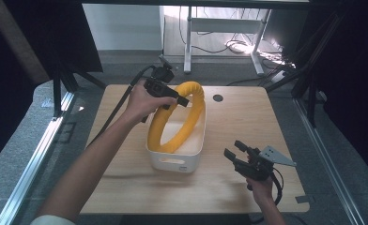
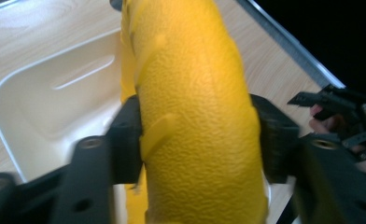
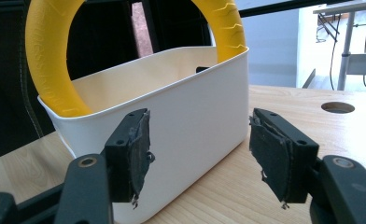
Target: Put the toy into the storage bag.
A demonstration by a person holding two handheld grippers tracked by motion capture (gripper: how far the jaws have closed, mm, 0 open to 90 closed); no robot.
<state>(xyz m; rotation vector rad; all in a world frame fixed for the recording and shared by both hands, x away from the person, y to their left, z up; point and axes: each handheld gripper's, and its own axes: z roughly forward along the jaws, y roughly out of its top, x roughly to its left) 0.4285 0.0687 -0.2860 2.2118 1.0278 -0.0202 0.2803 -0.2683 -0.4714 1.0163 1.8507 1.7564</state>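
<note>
High view: a wooden counter (image 1: 248, 117) carries a white bin (image 1: 175, 152) near its middle, and a yellow foam ring (image 1: 182, 119) stands tilted in the bin, its lower arc inside near the bin's near-left corner and its upper arc rising above the far rim. The left hand-held gripper (image 1: 172, 96) reaches over the far-left part of the ring. In the left gripper view its two black jaws sit on either side of the ring's (image 2: 195, 116) thick tube, the pads right at its surface; whether they press on it cannot be told. The bin's (image 2: 50, 102) floor lies below on the left. The right hand-held gripper (image 1: 236, 152) is held above the near-right part of the counter, apart from the bin. In the right gripper view its jaws stand wide with nothing between them, facing the bin's (image 3: 190, 112) white wall, and the ring (image 3: 45, 65) arches above the rim.
</note>
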